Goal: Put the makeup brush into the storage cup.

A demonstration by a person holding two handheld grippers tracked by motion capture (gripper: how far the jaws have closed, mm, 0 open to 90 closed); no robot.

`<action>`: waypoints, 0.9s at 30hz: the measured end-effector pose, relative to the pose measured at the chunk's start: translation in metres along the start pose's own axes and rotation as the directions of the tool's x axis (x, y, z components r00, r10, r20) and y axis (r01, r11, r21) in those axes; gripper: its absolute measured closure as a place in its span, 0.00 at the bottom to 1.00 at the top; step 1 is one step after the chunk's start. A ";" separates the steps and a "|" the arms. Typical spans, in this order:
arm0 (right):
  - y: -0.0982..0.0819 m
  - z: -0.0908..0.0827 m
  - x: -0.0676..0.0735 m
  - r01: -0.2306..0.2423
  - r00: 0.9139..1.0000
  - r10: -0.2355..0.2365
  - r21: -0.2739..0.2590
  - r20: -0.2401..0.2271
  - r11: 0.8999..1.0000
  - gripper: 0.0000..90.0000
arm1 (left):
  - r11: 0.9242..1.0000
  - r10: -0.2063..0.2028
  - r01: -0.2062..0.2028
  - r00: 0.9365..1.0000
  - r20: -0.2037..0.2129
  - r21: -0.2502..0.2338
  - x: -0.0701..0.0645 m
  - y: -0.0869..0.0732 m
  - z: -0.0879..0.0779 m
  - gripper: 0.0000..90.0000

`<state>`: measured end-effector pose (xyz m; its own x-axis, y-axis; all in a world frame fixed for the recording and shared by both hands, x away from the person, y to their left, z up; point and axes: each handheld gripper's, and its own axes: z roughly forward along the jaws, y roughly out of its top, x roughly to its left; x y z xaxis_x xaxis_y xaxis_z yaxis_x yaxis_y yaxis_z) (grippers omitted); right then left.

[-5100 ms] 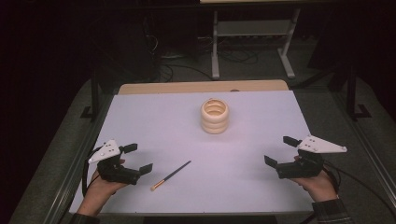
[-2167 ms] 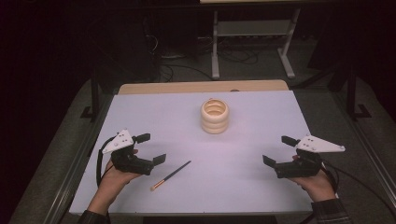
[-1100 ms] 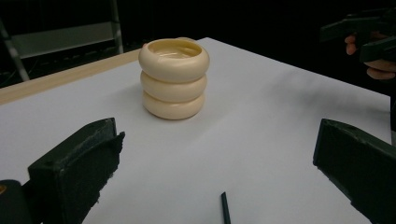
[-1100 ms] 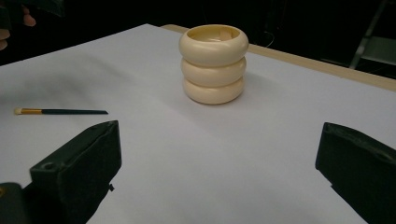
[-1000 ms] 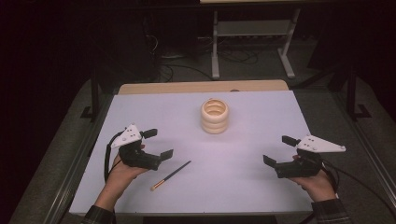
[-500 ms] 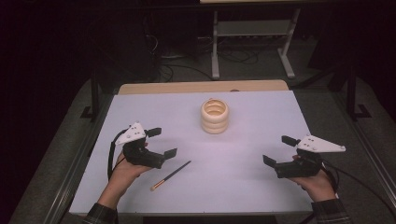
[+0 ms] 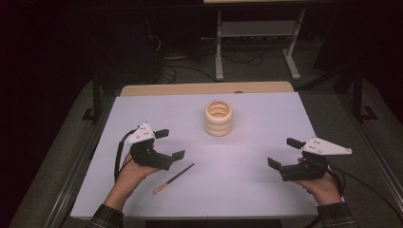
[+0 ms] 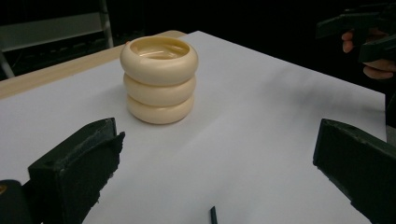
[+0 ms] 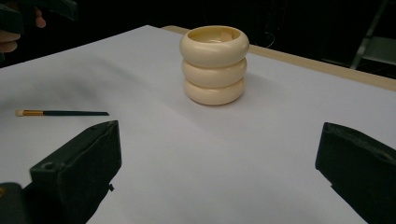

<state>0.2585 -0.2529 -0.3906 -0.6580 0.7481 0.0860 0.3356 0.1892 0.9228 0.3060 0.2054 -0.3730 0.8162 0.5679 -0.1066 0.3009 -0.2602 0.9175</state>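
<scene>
You are positioning the wide-open left gripper (image 7: 167, 144) beside the thin, light, rigid brush (image 7: 174, 178), likely roll-prone on the table (image 7: 266, 118); grasp it mid-handle.

One cream ribbed holder (image 7: 218, 118), built of three stacked rings, at 12 o'clock on the sheet; one slim brush (image 7: 173, 178), dark handle and gold ferrule, at 7 o'clock; two hand-held grippers, the left gripper (image 7: 171, 144) at 9 o'clock, the right gripper (image 7: 285, 153) at 4 o'clock; one white-topped table (image 7: 266, 190).
</scene>
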 end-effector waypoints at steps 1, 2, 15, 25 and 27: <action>0.000 0.000 0.000 0.001 1.000 -0.001 0.000 0.001 1.000 0.00 | 1.000 -0.001 0.001 1.000 0.000 0.008 0.000 0.000 0.001 0.00; 0.000 0.000 0.000 0.001 1.000 -0.001 0.000 0.001 1.000 0.00 | 1.000 -0.001 0.001 1.000 0.000 0.008 0.000 0.000 0.001 0.00; 0.000 0.000 0.000 -0.002 1.000 0.002 0.000 -0.001 1.000 0.00 | 0.995 -0.002 0.004 1.000 -0.016 0.104 -0.001 0.000 0.015 0.00; 0.000 0.000 0.000 -0.002 1.000 0.002 0.000 -0.001 1.000 0.00 | 0.991 -0.004 0.006 1.000 -0.016 0.137 -0.001 0.001 0.017 0.00; 0.000 0.000 -0.001 -0.002 1.000 0.002 0.000 0.000 1.000 0.00 | 0.989 -0.001 0.004 1.000 -0.018 0.151 -0.001 0.001 0.017 0.00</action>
<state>0.2589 -0.2532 -0.3910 -0.6572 0.7486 0.0877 0.3366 0.1874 0.9228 0.3137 0.1908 -0.3786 0.8068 0.5823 -0.1006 0.3750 -0.3729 0.8487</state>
